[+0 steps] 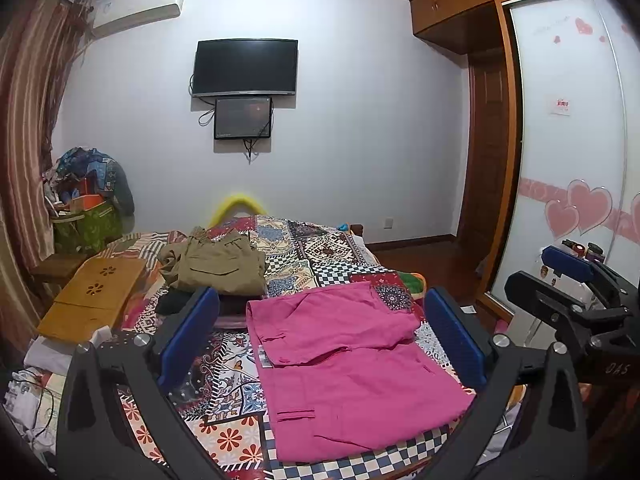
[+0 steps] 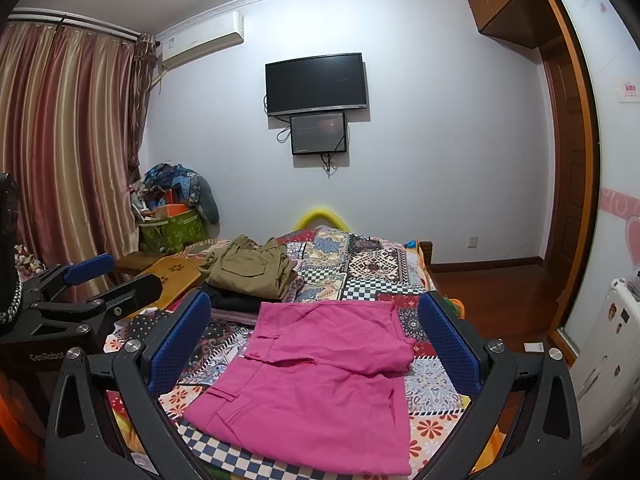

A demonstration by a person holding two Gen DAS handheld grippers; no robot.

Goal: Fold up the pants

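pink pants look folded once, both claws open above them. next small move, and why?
Probably lower both claws, left claw and right claw, to the near edge of the pink pants and pinch it: both are open and empty, and another fold looks possible.

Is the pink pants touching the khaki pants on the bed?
Apart. The right wrist view shows patterned bedspread and dark clothes between the pink pants and the khaki pants.
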